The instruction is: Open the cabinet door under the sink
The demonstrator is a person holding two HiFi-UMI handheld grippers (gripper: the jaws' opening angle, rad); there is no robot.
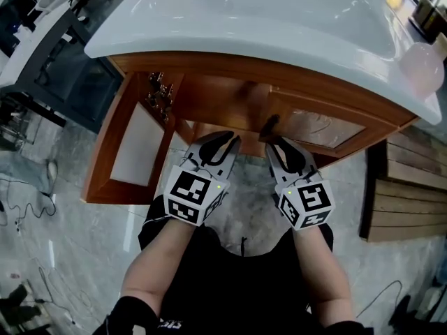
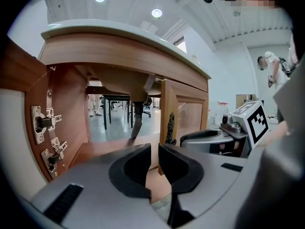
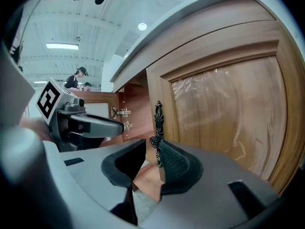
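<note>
A wooden cabinet stands under the white sink (image 1: 279,26). Its left door (image 1: 129,145) is swung wide open, hinges (image 2: 43,123) showing on the inner face. The right door (image 1: 321,128) (image 3: 224,123) stands slightly ajar, with a dark ornate handle (image 3: 156,128) (image 1: 269,125) at its free edge. My right gripper (image 3: 152,149) (image 1: 274,142) is open. The handle stands between its jaws, close against the right pad, with a gap to the left one. Just left of it, my left gripper (image 2: 154,149) (image 1: 227,139) faces the cabinet opening, jaws a narrow gap apart and empty.
A drain pipe (image 2: 137,120) hangs inside the cabinet. Wooden slats (image 1: 405,201) lie on the floor at the right. Cables (image 1: 28,194) trail over the marble floor at the left, beside a dark desk (image 1: 42,54). A person (image 3: 78,78) stands far behind.
</note>
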